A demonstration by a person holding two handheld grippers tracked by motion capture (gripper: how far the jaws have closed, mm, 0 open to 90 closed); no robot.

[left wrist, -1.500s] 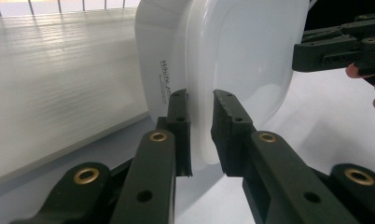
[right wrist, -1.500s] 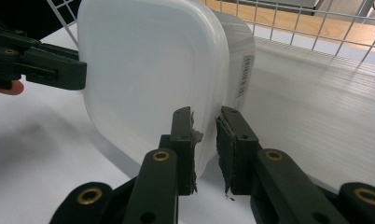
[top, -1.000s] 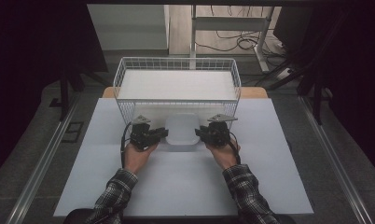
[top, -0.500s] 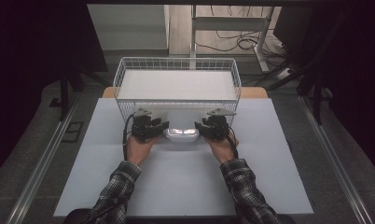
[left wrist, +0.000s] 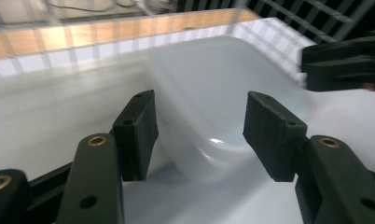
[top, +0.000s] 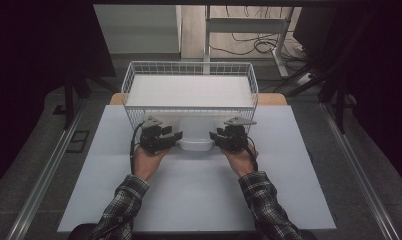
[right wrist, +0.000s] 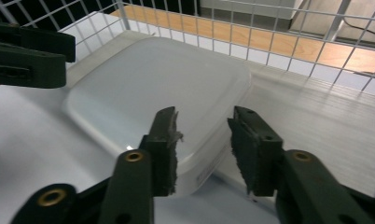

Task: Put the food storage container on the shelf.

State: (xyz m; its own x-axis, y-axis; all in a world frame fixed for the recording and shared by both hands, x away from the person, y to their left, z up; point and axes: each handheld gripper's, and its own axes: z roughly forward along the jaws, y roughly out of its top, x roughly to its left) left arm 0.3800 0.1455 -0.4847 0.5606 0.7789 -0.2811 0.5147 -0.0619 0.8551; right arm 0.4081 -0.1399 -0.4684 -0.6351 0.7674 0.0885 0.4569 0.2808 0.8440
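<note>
Counts: 1 white plastic tub [top: 196,135], 1 wire basket [top: 189,75], 2 grippers, 1 white table [top: 199,195].

Tub sits on the table, touching or just short of the basket's near wall, centred between the grippers. In the right gripper view the tub [right wrist: 157,88] looks flat-topped w/ rounded corners; can't tell if that's a lid or an upturned base. Long axis approx. front-to-back, short end facing the person.

Left gripper [top: 172,137] at the tub's left side, jaws wide apart; in the left gripper view the tub [left wrist: 213,107] shows in the gap, jaws not touching it. Right gripper [top: 218,136] at the tub's right side, jaws at a narrower gap straddling a tub corner, can't tell if there's contact.

Room: the basket wall blocks the far side; open tabletop near, left and right. Table edges well apart from the tub.
</note>
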